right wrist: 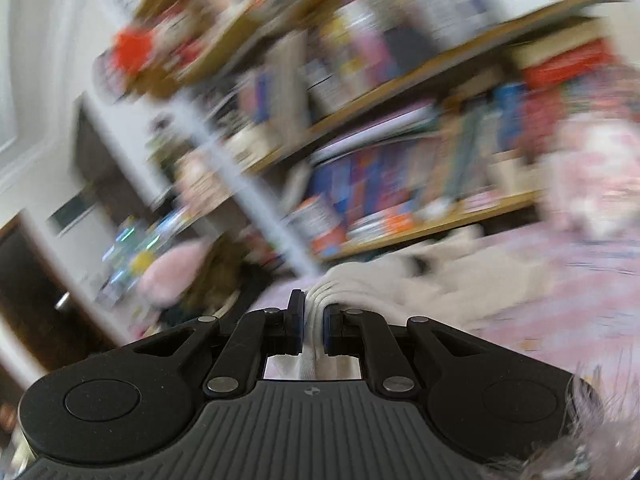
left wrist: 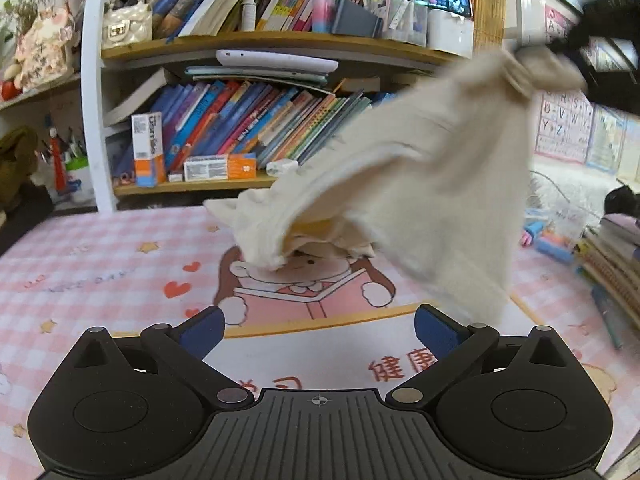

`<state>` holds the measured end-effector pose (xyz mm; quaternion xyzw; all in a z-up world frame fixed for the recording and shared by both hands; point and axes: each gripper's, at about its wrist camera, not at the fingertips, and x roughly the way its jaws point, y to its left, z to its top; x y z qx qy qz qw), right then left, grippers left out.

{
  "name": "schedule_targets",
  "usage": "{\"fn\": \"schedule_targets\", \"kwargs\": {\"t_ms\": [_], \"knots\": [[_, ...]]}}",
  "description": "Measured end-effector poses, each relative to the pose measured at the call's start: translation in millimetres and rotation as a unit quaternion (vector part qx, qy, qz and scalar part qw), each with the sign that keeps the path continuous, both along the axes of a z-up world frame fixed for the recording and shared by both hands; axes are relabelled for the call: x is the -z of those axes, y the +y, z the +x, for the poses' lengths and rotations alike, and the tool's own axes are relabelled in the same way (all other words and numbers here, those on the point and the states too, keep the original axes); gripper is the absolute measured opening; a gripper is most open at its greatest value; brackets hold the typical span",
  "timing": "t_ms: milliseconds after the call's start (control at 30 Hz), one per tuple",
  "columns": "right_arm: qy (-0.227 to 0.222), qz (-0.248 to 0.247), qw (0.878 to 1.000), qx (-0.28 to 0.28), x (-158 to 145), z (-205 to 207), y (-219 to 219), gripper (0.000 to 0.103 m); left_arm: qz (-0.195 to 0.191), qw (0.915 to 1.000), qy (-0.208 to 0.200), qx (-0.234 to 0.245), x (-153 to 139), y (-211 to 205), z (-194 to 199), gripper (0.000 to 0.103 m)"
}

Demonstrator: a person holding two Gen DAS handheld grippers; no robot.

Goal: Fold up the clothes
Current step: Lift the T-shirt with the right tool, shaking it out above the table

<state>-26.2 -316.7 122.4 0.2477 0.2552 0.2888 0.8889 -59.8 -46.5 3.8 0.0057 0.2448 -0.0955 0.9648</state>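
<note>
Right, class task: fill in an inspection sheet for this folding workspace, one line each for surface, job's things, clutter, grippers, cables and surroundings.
Surface: pink checked mat with a cartoon print.
Job's things: cream garment, one end lifted, the other bunched on the mat.
Clutter: pens and book stack at the mat's right edge.
Grippers: left hand-held gripper open, holding nothing; right hand-held gripper shut on the garment.
Cables: nothing seen.
Surroundings: crowded bookshelf, alphabet poster.
</note>
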Motion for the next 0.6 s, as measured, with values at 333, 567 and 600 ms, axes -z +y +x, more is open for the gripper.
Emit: {"fn": "schedule_targets", "kwargs": {"t_ms": [333,567,600], "knots": [[0.035,0.007,0.999,0.041,19.6,-11.0,-35.8,0.008,0.091,0.9953,0.034,0.005,21.3,-31.4,52.6,0.1],[-0.026,0.0,0.999,-0.019,-23.0,-21.8,-21.3,0.008,0.124,0.9921,0.012,-0.001,29.5,-58.8,94.0,0.094],[-0.032,-0.001,0.999,-0.024,-27.3,-23.6,-20.4,0.008,0.128,0.9916,0.01,-0.007,30.0,-60.4,100.4,0.092]]}}
